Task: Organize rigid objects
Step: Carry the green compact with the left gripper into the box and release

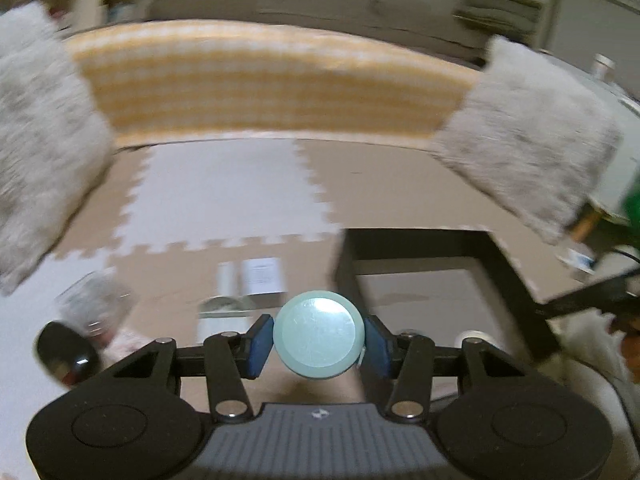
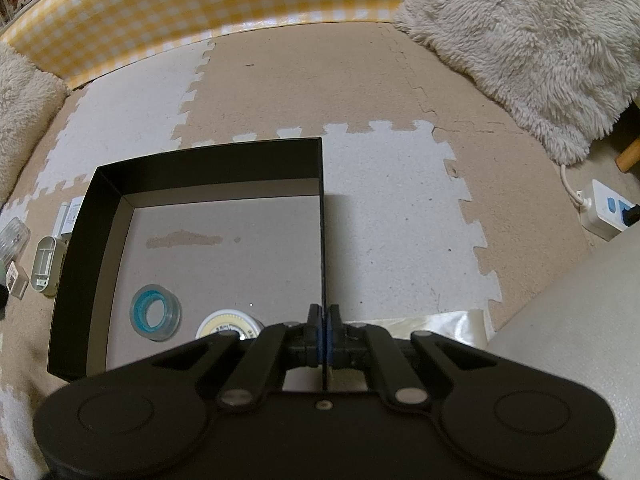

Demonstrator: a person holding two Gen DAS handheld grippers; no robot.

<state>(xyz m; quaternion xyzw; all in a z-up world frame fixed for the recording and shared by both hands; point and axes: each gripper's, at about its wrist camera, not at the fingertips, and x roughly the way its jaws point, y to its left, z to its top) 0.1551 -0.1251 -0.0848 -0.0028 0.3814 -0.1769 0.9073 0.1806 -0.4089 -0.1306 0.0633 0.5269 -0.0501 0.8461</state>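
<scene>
While my left jaws (image 1: pixel 319 345) grip the teal disc (image 1: pixel 320 334), the box (image 1: pixel 516 280) lies at two o'clock. My right jaws (image 2: pixel 323 334) pinch its wall (image 2: pixel 322 240). Advice: carry level, release low beside the tape ring (image 2: pixel 155 312).

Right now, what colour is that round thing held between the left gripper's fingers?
Pale mint green: the round container, clearest in the left wrist view.

Foam puzzle-mat floor (image 2: pixel 400 220), beige and white tiles. Directly on it: black open box (image 2: pixel 80 264); 2 fluffy cushions (image 2: pixel 532 40); white power strip (image 2: pixel 604 216); small white containers (image 2: pixel 46 264) just left of box.
</scene>
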